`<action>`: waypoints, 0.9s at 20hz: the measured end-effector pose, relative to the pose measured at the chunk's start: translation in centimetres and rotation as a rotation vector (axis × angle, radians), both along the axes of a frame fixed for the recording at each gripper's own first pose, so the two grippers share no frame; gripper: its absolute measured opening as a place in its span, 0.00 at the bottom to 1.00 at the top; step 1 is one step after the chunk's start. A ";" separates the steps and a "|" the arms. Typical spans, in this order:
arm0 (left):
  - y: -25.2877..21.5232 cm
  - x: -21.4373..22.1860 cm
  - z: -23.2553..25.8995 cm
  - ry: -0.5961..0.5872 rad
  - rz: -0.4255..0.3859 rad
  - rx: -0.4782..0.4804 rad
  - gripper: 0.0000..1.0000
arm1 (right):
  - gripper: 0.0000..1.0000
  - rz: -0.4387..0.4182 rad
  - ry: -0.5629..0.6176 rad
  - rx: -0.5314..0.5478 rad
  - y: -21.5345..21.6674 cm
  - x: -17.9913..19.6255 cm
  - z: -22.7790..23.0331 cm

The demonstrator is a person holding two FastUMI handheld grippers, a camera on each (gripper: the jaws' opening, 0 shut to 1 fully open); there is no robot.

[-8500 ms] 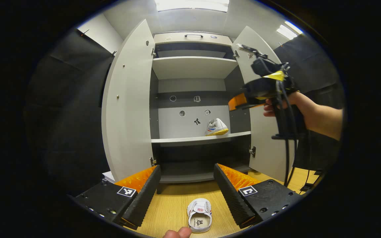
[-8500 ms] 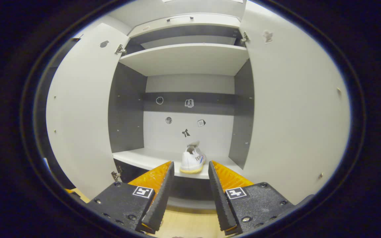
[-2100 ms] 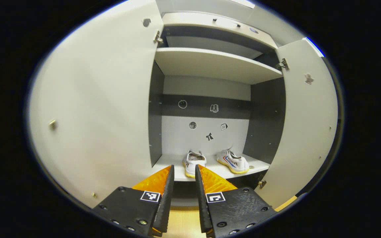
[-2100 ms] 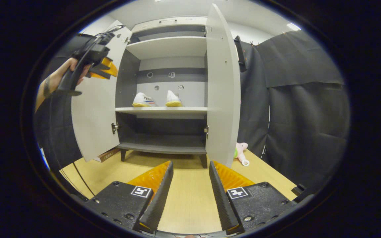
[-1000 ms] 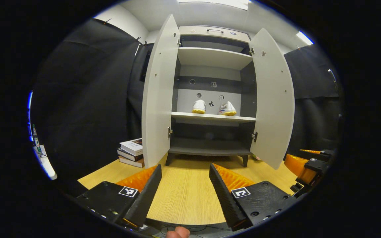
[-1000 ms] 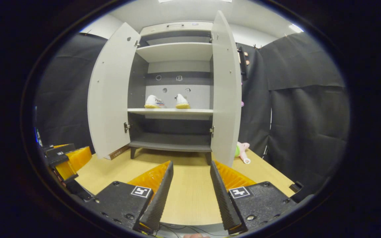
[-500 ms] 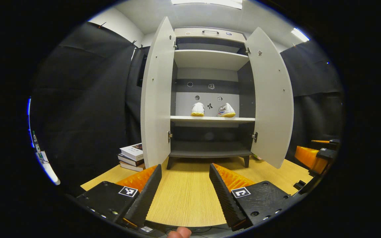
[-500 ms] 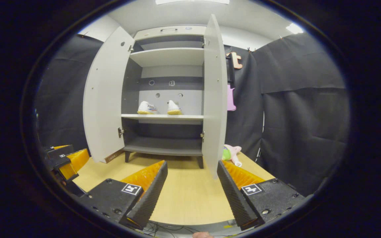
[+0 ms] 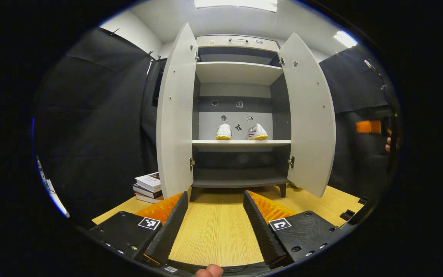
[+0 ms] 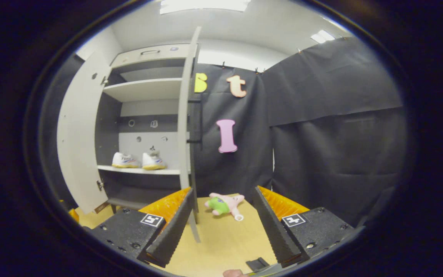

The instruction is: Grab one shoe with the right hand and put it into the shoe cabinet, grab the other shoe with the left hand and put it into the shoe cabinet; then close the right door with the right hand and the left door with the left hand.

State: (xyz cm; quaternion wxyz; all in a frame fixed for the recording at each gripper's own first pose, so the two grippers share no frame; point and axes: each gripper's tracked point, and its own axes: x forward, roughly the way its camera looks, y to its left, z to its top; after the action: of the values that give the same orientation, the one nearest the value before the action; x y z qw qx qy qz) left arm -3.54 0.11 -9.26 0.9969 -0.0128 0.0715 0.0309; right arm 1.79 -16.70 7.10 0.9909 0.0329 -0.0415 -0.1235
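A stack of books [image 9: 150, 186] sits at the lower left of the left gripper view on the wooden counter [image 9: 214, 234], while a pink and green plush toy [image 10: 223, 204] lies low in the middle of the right gripper view, against the black cloth wall [image 10: 321, 127].

We see bright, even light from ceiling panels [image 9: 236, 3]; fisheye distortion bows the cabinet doors [image 9: 175, 115]; focus stays sharp throughout.

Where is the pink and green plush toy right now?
In the right gripper view, the pink and green plush toy lies on the wooden floor just right of the open right cabinet door, against the black cloth wall.
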 end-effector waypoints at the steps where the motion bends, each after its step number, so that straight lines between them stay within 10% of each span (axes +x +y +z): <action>1: 0.0 0.2 0.2 -0.002 -0.002 0.004 0.87 | 0.97 -0.009 -0.019 0.006 -1.0 0.9 1.5; 18: 0.4 0.3 -1.9 0.083 0.044 -0.019 0.87 | 0.97 0.030 -0.003 -0.032 -4.6 14.8 10.7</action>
State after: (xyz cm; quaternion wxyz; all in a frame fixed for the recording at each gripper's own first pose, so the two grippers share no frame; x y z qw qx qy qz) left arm -3.20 0.48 -11.21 0.9920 -0.0226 0.1126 0.0528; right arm 16.56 -21.28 17.77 0.9930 0.0176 -0.0445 -0.1080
